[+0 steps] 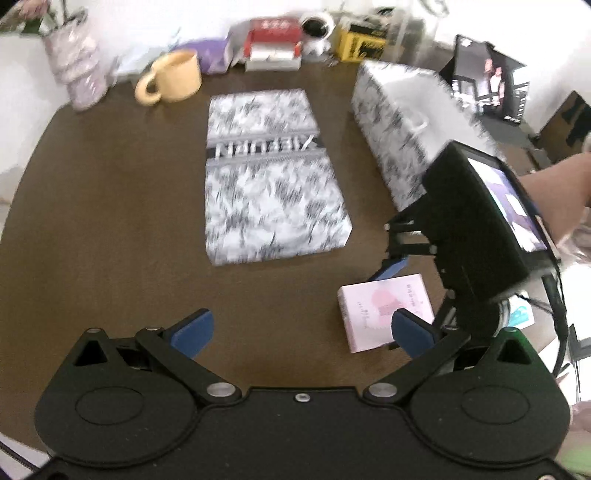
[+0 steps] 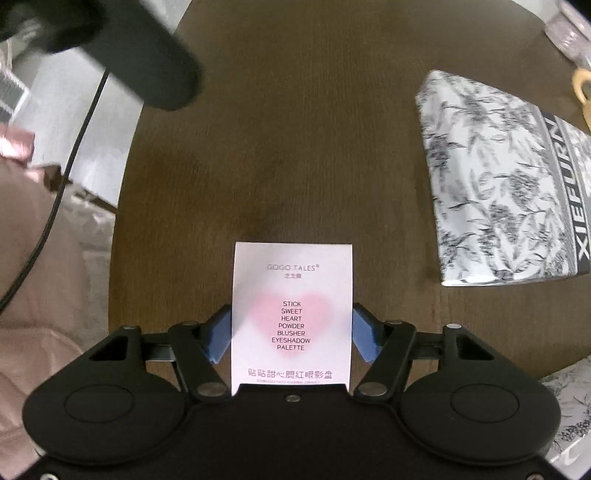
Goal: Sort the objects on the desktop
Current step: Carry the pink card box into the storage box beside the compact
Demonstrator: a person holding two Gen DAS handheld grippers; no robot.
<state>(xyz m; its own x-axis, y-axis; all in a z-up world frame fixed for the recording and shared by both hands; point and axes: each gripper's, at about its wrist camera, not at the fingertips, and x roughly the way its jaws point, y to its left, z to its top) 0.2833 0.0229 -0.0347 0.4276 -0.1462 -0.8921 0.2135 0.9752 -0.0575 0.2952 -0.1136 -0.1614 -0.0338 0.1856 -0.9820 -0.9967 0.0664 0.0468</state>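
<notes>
A small pink palette box (image 2: 291,314) printed with a heart lies between the blue pads of my right gripper (image 2: 291,330), which is shut on its two sides just above the brown table (image 2: 295,147). The same box (image 1: 384,312) shows in the left wrist view, with the right gripper (image 1: 397,291) over it. My left gripper (image 1: 301,330) is open and empty above the table, to the left of the box. A flat white-and-grey patterned lid (image 1: 269,173) lies mid-table, also in the right wrist view (image 2: 498,184). The matching patterned box (image 1: 410,122) stands at the right.
A cream mug (image 1: 173,77), a patterned tumbler (image 1: 77,70), a purple pack (image 1: 212,55), a red-and-white box (image 1: 273,44), a small white figure (image 1: 317,35) and a yellow box (image 1: 360,42) line the far edge. A black cable (image 2: 59,192) hangs off the table's edge.
</notes>
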